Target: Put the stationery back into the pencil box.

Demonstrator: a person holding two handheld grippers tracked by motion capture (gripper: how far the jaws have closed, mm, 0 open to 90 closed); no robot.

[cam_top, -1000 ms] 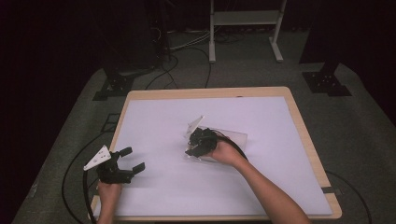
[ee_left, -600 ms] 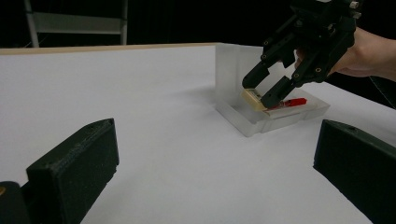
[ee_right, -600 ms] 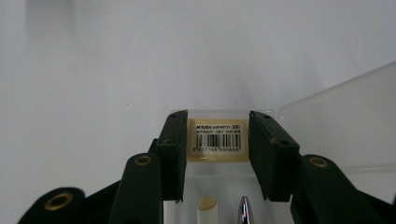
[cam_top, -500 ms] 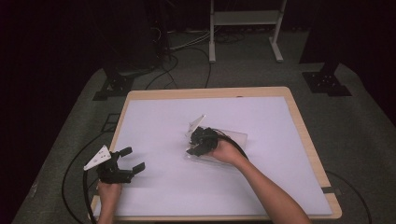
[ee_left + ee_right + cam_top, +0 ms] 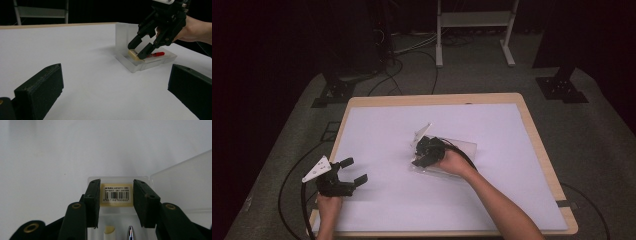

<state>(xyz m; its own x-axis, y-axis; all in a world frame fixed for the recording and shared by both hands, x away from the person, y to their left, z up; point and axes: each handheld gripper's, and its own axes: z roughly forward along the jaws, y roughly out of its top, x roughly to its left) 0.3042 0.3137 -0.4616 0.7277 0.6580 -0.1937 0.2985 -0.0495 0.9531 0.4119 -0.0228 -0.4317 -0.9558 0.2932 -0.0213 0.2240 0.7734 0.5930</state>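
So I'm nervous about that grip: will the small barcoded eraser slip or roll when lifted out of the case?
The eraser looks like a flat-sided block, so rolling seems unlikely. The right gripper brackets its short sides squarely, so slipping looks unlikely. It probably weighs little, though the clear case might shift.

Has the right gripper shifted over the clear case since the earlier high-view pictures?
No. In the high view the right gripper sits at the same spot over the clear plastic case, equally far from the table's wooden edge.
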